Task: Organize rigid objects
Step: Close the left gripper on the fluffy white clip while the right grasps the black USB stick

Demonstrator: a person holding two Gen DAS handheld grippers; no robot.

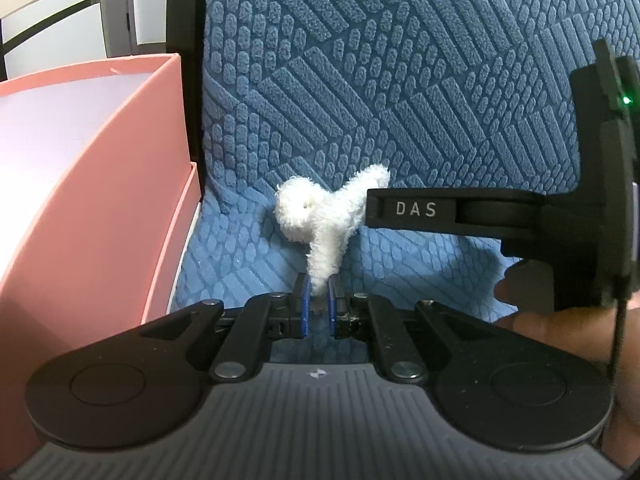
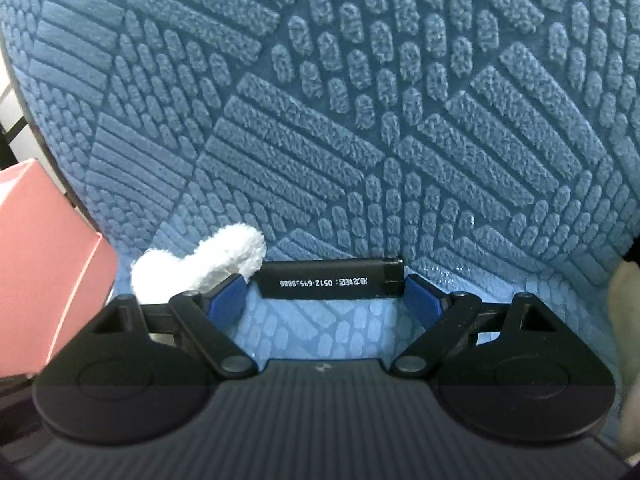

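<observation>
In the left wrist view my left gripper (image 1: 319, 300) is shut on the lower end of a white fluffy plush piece (image 1: 320, 216), which stands up from the blue textured cushion (image 1: 400, 80). One black finger (image 1: 412, 210) of the right gripper reaches in from the right and ends at the plush. In the right wrist view my right gripper (image 2: 326, 292) stands wide. A black lighter-like stick (image 2: 332, 278) with white printed digits lies crosswise on the cushion between its blue pads (image 2: 226, 300), which sit just off its ends. The plush (image 2: 200, 260) shows just left of the stick.
A pink box (image 1: 100, 200) with a pale inside stands at the left, against the cushion; its corner (image 2: 40, 260) also shows in the right wrist view. A black frame edge (image 1: 188, 60) runs up beside it. A hand (image 1: 560, 328) holds the right gripper. Patterned blue cushion (image 2: 360, 120) fills the background.
</observation>
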